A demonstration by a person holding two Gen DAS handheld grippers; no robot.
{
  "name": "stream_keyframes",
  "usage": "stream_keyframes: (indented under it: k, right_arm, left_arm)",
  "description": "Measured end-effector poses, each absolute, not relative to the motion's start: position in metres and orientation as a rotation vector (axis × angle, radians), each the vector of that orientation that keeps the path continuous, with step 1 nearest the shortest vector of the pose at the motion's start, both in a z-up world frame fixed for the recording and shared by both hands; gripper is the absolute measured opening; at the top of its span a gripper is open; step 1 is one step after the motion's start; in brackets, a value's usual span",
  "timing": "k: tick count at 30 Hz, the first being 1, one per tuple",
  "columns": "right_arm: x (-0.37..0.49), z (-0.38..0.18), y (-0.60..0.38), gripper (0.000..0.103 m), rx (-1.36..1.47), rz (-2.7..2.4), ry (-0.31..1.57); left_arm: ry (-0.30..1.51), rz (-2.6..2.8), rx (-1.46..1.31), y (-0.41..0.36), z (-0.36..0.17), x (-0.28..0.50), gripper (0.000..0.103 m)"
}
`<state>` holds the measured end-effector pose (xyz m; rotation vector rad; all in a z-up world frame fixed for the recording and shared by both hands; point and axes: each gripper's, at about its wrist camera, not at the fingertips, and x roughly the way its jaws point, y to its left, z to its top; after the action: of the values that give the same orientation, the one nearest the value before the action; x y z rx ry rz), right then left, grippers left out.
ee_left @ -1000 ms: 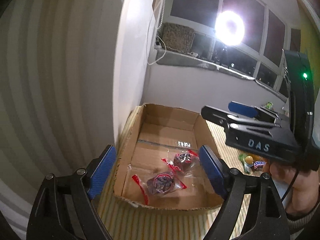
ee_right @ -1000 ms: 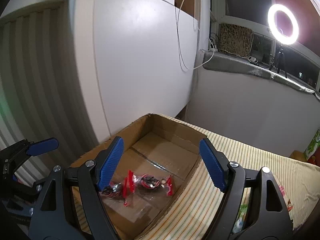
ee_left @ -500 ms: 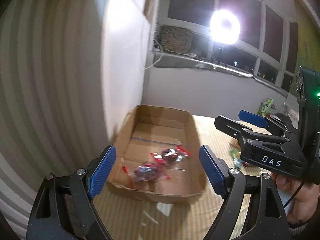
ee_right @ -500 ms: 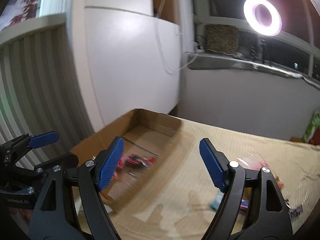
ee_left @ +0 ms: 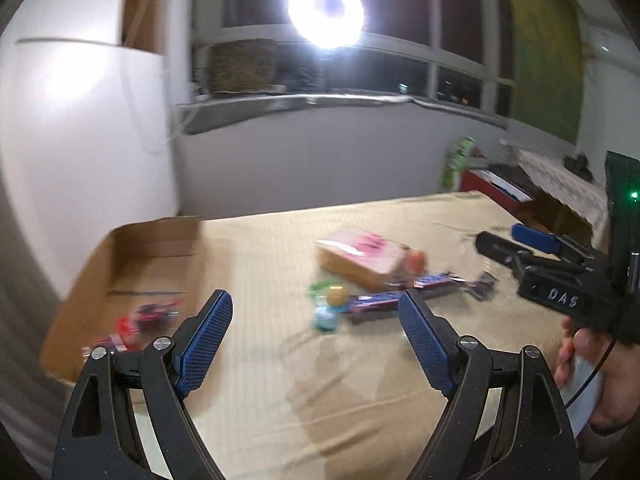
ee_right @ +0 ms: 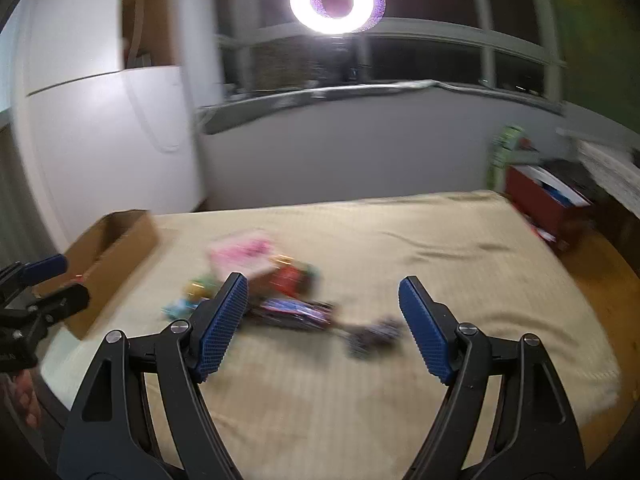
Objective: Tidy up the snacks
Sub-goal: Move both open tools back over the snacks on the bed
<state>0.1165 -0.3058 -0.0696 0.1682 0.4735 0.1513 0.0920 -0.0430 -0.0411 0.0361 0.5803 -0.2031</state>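
Observation:
A shallow cardboard box (ee_left: 120, 264) lies at the left of a beige cloth-covered surface (ee_left: 320, 380), with red-wrapped snacks (ee_left: 140, 320) inside. A loose pile of snacks lies mid-surface: a pink-topped packet (ee_left: 364, 260), dark candy bars (ee_left: 384, 300) and a small round yellow-green sweet (ee_left: 336, 296). My left gripper (ee_left: 316, 340) hangs open above the cloth just before the pile, nothing between its fingers. My right gripper (ee_right: 320, 328) is open too, over the candy bars (ee_right: 296, 312) and a dark wrapper (ee_right: 372, 338). The box (ee_right: 116, 248) shows at its left. Everything is motion-blurred.
A white cabinet (ee_left: 80, 140) stands behind the box. A ring light (ee_left: 326, 12) glares by the window. A red box (ee_right: 548, 204) and a green package (ee_right: 504, 152) sit beyond the far right corner. A hand (ee_left: 592, 372) holds the right gripper body at the right.
Both grippers have swung right, away from the cardboard box and toward the snack pile on the cloth. Their jaws stay equally wide, with nothing in them.

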Motion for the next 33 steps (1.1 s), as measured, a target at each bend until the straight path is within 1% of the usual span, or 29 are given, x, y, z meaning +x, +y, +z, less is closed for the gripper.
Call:
stream_keyframes:
  k: [4, 10, 18, 24, 30, 33]
  right_arm:
    - [0.105, -0.069, -0.323, 0.08, 0.172, 0.11, 0.469]
    - [0.091, -0.061, -0.316, 0.08, 0.159, 0.114, 0.449]
    - [0.08, -0.082, -0.312, 0.081, 0.141, 0.116, 0.474]
    - [0.097, -0.119, -0.307, 0.081, 0.114, 0.12, 0.555]
    - [0.102, -0.163, -0.306, 0.081, 0.122, 0.117, 0.629]
    - [0.102, -0.173, -0.305, 0.081, 0.121, 0.116, 0.642]
  left_arm:
    - [0.583, -0.269, 0.052, -0.067, -0.043, 0.089, 0.085]
    - [0.566, -0.276, 0.048, -0.066, -0.036, 0.079, 0.085]
    - [0.57, -0.271, 0.032, -0.069, -0.04, 0.075, 0.085]
    - [0.621, -0.282, 0.029, -0.082, -0.064, 0.085, 0.085]
    - [0.717, -0.287, 0.017, -0.091, -0.109, 0.096, 0.085]
    - [0.759, -0.295, 0.015, -0.096, -0.129, 0.094, 0.085]
